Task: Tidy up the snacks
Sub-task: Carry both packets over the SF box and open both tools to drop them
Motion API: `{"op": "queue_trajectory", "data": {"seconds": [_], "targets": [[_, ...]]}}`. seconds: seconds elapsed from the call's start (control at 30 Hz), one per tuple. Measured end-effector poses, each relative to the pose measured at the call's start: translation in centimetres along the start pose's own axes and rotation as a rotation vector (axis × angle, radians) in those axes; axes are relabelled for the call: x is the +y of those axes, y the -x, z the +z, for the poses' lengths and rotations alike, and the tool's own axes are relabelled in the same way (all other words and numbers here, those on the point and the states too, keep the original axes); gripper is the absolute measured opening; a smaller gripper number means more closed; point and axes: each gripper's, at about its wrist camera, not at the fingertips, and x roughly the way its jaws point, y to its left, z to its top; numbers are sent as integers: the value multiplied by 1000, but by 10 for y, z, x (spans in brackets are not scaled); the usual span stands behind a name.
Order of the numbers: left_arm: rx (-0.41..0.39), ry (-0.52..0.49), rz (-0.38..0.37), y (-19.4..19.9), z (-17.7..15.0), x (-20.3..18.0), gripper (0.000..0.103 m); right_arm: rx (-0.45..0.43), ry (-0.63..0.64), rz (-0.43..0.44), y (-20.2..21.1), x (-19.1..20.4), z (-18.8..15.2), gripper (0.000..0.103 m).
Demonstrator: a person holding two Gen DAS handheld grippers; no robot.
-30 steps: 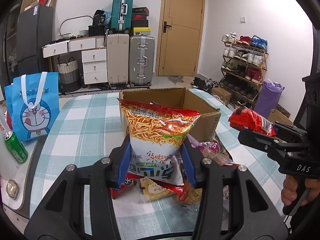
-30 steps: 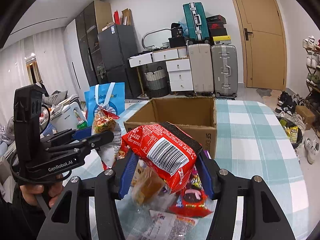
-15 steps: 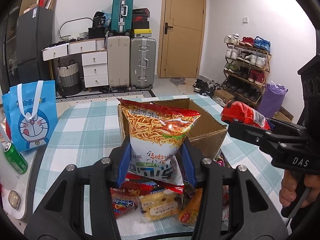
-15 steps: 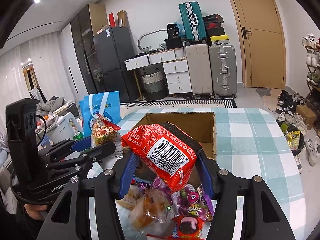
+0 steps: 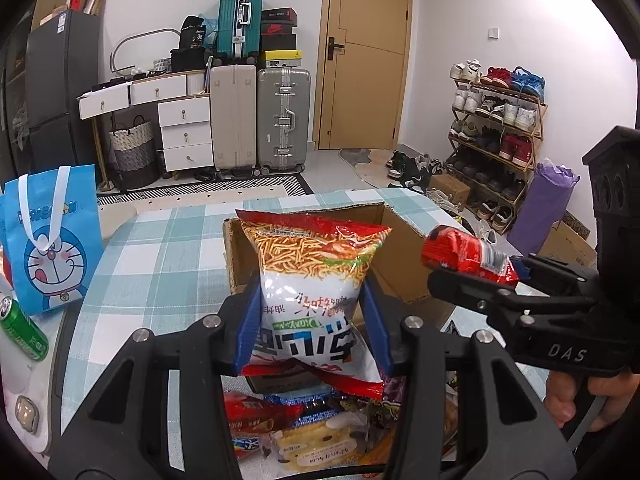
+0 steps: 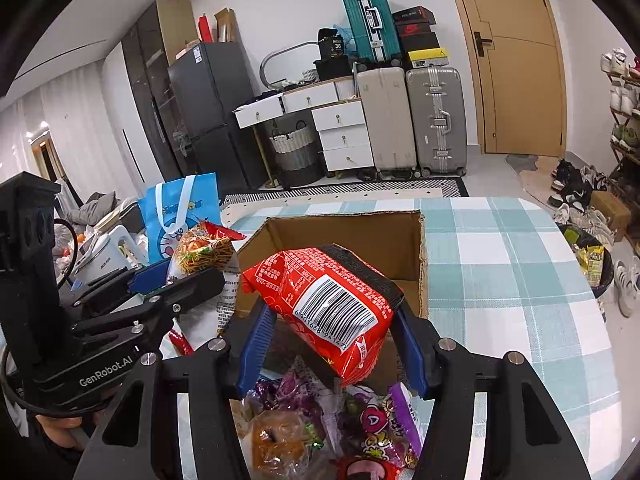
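My left gripper (image 5: 312,324) is shut on a white and red noodle-snack bag (image 5: 316,280), held upright above the near edge of an open cardboard box (image 5: 404,264). My right gripper (image 6: 332,344) is shut on a red packet with a barcode (image 6: 332,300), held over the box (image 6: 400,240). The right gripper and its red packet (image 5: 464,252) show at the right of the left wrist view. The left gripper and its bag (image 6: 204,248) show at the left of the right wrist view. A pile of loose snacks (image 5: 320,428) lies on the table below both grippers (image 6: 332,424).
The table has a teal checked cloth (image 6: 500,272). A blue Doraemon bag (image 5: 52,236) and a green can (image 5: 22,336) stand at the left. A white kettle (image 6: 108,252) is beyond the left gripper. Suitcases, drawers and a shoe rack stand behind the table.
Both grippers have risen and moved forward with their packets, from over the snack pile to the open box. The box interior now shows more fully.
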Motion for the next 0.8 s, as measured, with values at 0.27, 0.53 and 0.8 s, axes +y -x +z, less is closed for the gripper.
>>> {"op": "queue_trajectory", "data": {"seconds": [0.27,0.53,0.8], "targets": [[24,-14,-1,-24,7,-2,44,41,-5,-16,-24,-8,3,63],[39,8,8,-37,7,2,70,-16,29,-57,-11,-8,-1,77],[31,30,23,-21,-2,12,91,-19,27,-55,10,-8,-7,100]]}}
